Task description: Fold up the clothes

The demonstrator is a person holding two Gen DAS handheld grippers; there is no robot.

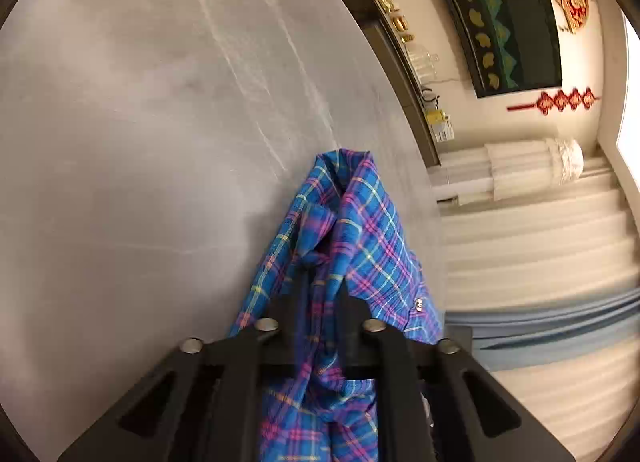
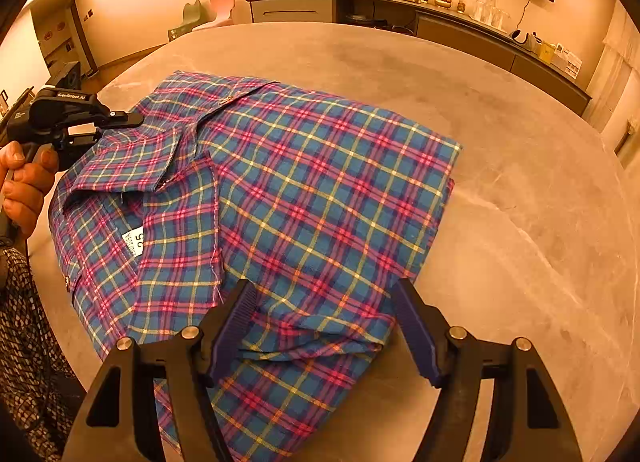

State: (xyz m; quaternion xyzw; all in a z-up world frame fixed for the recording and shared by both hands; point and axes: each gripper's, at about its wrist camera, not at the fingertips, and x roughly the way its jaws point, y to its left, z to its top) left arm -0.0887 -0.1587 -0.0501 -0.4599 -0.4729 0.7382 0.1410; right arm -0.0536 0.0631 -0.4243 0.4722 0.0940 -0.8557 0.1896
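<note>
A blue, pink and yellow plaid shirt point(image 2: 312, 190) lies folded on a round grey table point(image 2: 500, 142), collar to the left with a white size label point(image 2: 136, 242) showing. My right gripper point(image 2: 324, 298) hovers open over the shirt's near folded edge, and its purple pads point(image 2: 236, 322) touch no cloth. My left gripper point(image 2: 120, 120), held by a hand point(image 2: 24, 186), is at the shirt's far left edge. In the left wrist view a bunch of the shirt point(image 1: 360, 230) runs between the narrow jaws of the left gripper point(image 1: 324, 274), which pinch it.
The bare grey table top point(image 1: 140, 122) spreads around the shirt on all sides. A long sideboard point(image 2: 440, 22) with glasses and small items stands along the wall behind. A person's patterned clothing point(image 2: 24, 322) is at the table's near left edge.
</note>
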